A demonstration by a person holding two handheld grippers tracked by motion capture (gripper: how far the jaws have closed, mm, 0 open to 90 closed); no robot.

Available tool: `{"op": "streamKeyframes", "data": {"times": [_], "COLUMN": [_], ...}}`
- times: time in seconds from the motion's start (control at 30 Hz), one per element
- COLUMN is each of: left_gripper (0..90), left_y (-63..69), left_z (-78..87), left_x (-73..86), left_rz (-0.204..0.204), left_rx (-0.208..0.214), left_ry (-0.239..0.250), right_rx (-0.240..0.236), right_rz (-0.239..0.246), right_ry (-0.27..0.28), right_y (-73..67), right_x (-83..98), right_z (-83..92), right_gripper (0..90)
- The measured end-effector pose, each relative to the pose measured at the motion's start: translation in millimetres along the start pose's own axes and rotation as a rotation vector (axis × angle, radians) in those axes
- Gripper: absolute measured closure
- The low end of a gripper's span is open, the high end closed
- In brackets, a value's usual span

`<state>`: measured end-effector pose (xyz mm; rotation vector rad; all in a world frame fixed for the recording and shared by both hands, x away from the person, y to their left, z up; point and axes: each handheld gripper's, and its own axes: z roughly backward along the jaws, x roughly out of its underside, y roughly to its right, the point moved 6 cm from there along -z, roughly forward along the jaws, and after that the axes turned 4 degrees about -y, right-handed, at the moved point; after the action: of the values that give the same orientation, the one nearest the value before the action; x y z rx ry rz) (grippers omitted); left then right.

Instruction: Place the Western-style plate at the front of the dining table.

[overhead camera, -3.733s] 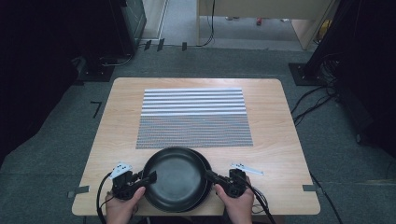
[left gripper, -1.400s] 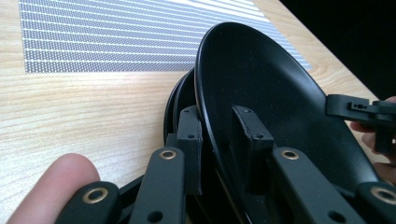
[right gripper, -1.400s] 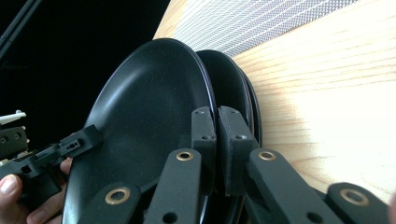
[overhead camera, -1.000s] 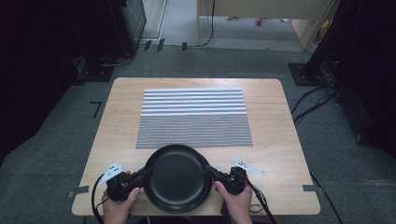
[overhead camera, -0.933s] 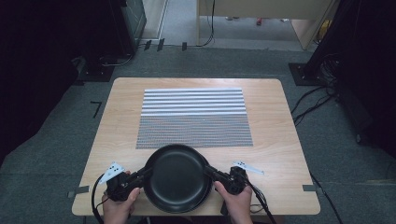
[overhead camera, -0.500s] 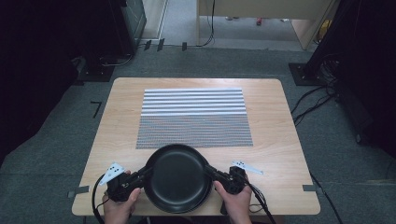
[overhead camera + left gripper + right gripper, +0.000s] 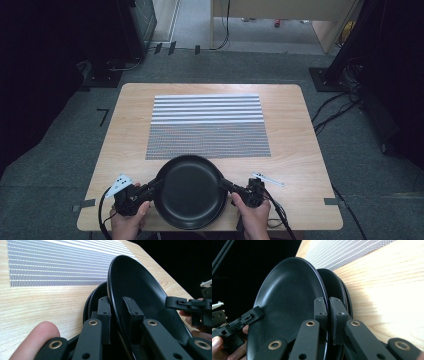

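Black top plate (image 7: 190, 190) is raised off the stacked plates (image 7: 340, 293) at the counter's (image 7: 300, 145) near edge, pinched at opposite rims by the left claw (image 7: 152, 187) and right claw (image 7: 227, 186), before a striped mat (image 7: 207, 126).

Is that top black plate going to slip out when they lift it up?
It might. The top black plate looks smooth and glossy, so probably slippery. Each tool, left and right, pinches only its thin rim, on opposite sides, which should keep it level. It looks stiff, and probably wouldn't bend. More black plates lie stacked beneath it.
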<state>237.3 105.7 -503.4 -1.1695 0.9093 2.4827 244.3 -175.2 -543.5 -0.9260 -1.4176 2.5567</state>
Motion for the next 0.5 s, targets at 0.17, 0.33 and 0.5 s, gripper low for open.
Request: {"op": "streamKeyframes", "data": {"times": [0.17,0.33,0.5], "left_gripper": [80.0,80.9,80.8], "left_y": [0.2,-4.7,-4.1], "left_z": [2.6,1.5,2.4], "left_x": [-5.1,-5.6,-5.1], "left_rz": [0.022,0.056,0.056], "left_rx": [0.007,0.011,0.006], "left_ry": [0.012,0.003,0.002], "right_rx": [-0.004,0.0,0.007], "right_rz": [0.0,0.002,0.002], "right_ry": [-0.033,-0.048,-0.049], "right_y": [-2.7,-3.4,-3.6], "right_x": [0.2,1.2,0.7], "right_z": [0.2,-3.9,-4.9], "right_gripper": [85.3,85.5,85.4]}}
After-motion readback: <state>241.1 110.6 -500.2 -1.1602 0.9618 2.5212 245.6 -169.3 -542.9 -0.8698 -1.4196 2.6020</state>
